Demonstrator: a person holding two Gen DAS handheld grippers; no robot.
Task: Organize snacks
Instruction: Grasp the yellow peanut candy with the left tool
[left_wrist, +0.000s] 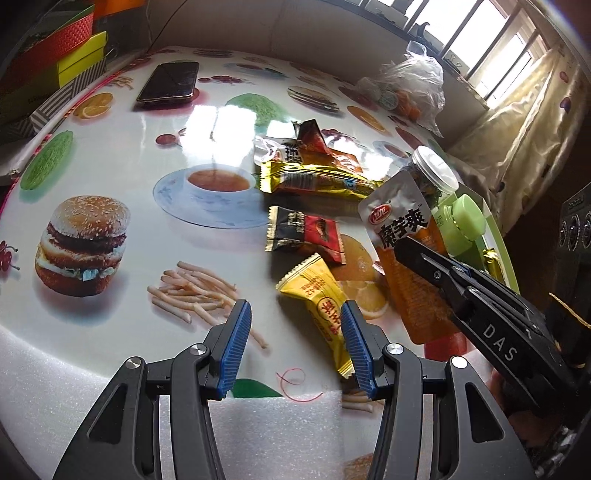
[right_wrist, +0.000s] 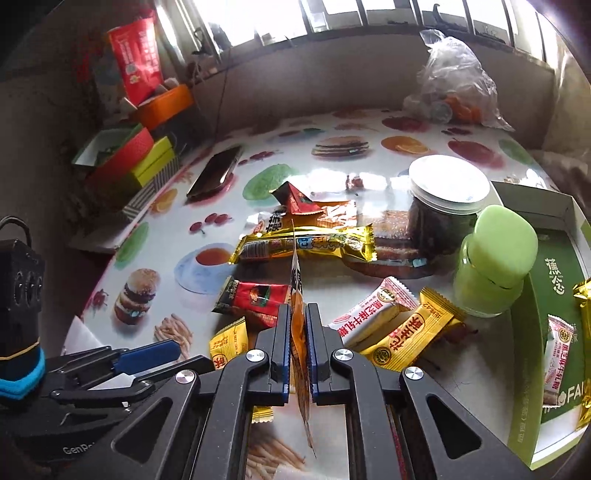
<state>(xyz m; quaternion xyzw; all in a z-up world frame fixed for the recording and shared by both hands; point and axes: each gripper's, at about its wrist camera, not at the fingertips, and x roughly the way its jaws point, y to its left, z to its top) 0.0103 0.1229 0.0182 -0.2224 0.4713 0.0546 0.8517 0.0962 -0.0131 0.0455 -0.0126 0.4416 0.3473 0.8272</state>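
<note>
While the flat orange foil snack pouch (right_wrist: 300, 354) is clamped edge-on between the closed jaws of the right gripper (right_wrist: 297, 354), its long axis runs along them, away from the camera. At the lower right of the right wrist view, the open green cardboard box (right_wrist: 532, 369) is seen just beside it. Farther left, the left gripper (left_wrist: 295, 343) is held apart and empty over the small yellow candy wrapper (left_wrist: 319, 306) on the tabletop (left_wrist: 122, 177).

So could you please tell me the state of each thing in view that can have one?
Right gripper: shut on the orange flat pouch, held on edge.
Left gripper: open, empty.
Clear plastic jar with white lid: closed, upright.
Green bottle: capped, upright.
Green cardboard box: open, snacks inside.
Black phone: screen dark.
</note>
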